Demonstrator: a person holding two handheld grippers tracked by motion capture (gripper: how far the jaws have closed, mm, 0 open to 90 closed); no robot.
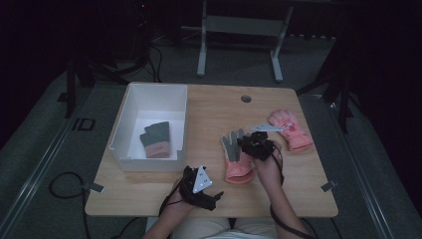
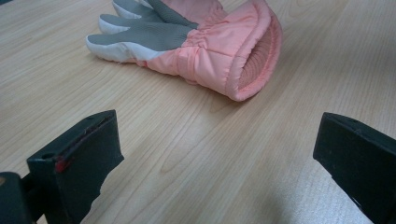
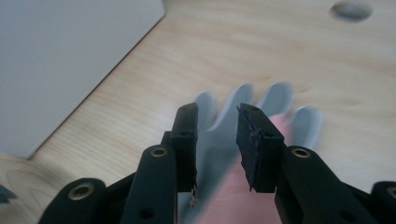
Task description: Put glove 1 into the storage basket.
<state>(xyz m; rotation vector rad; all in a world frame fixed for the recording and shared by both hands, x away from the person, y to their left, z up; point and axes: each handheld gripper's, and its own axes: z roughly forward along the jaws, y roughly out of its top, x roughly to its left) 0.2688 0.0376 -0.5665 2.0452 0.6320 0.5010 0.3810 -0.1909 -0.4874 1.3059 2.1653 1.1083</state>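
Bin (image 1: 130,107) holds one grey-pink glove (image 1: 157,139); left tool (image 2: 210,154) gapes wide, right tool (image 3: 217,140) narrowly parted, both empty.

Left claw (image 2: 217,154) jaws spread wide over bare wooden tabletop (image 2: 196,154). Pink ski glove (image 2: 205,42), grey palm, lies ahead, cuff opening facing right.

1 glove (image 1: 157,140) in the box (image 1: 130,107) (left), 2 gloves (image 1: 235,158) right.
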